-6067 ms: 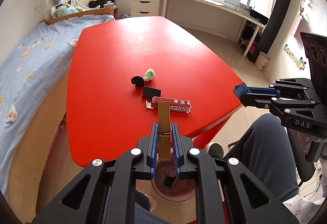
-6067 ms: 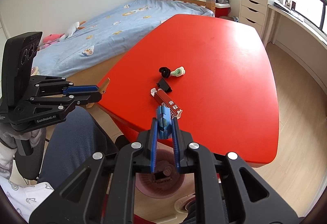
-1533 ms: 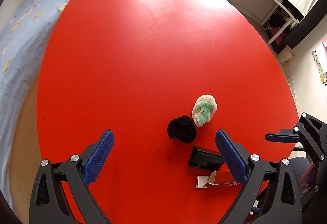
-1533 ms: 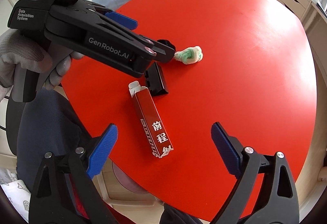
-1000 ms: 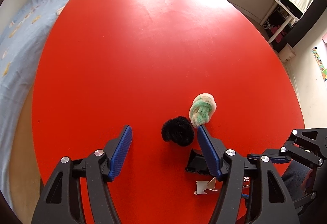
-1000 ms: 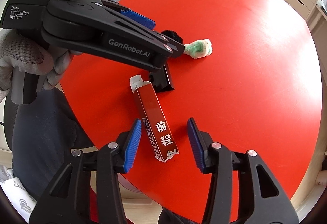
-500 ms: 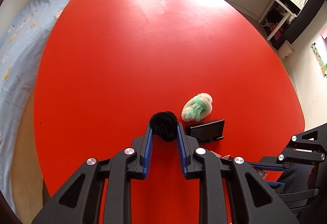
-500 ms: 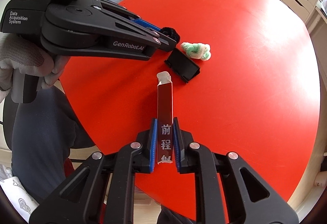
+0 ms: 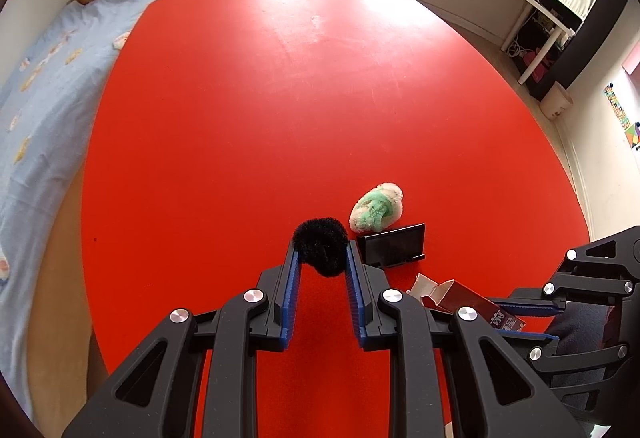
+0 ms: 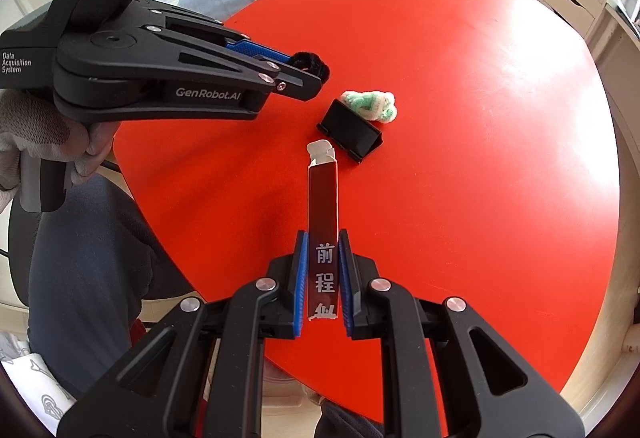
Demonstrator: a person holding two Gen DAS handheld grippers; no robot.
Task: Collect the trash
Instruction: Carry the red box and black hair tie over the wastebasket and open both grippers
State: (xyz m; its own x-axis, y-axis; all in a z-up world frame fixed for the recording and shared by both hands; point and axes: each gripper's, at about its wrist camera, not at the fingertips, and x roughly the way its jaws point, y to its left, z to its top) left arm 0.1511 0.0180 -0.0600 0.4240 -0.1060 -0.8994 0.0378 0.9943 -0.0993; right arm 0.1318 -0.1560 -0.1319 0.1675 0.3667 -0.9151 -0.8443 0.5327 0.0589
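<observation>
Left wrist view: left gripper point(image 9: 320, 258) clamped on black fuzzy ball point(image 9: 320, 244). Right gripper point(image 10: 323, 270) clamped on red carton point(image 10: 323, 222). Green-white wad point(image 10: 370, 105), black holder point(image 10: 349, 130) left near worktop point(image 10: 480, 118) near edge. Roughly half collected, judged.

Black gripper point(image 9: 320, 258), blue pads, silver screws
</observation>
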